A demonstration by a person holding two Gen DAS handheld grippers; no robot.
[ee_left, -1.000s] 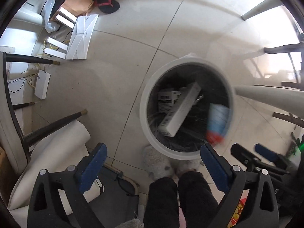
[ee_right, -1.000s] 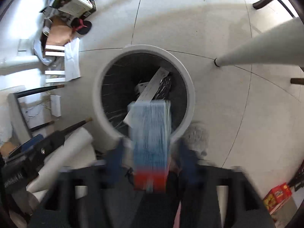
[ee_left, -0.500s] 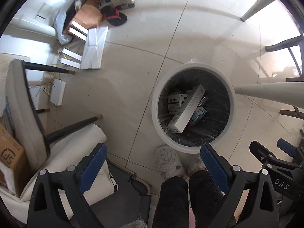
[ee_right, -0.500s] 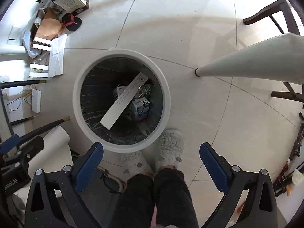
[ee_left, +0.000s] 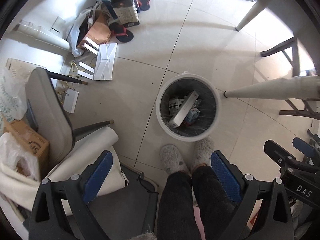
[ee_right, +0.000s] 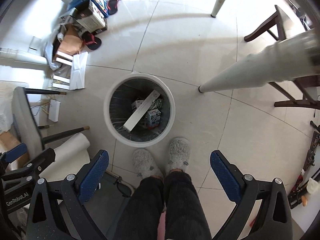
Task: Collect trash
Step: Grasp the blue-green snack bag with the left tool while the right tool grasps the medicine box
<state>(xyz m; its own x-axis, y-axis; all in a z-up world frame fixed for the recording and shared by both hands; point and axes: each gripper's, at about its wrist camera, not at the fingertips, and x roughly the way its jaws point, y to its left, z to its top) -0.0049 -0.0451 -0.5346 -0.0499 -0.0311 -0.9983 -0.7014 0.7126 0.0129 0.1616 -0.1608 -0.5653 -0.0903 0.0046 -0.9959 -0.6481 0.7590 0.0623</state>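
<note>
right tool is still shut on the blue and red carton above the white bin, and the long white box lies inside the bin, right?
Not quite. The right tool is open and holds nothing; the right wrist view shows the blue and red carton already down inside the white bin, beside the long white box, which does lie in the bin as you say.

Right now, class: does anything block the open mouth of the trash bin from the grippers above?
Nothing visible does. The trash bin has no lid, and both the left gripper and the right gripper are open and empty above it.
</note>
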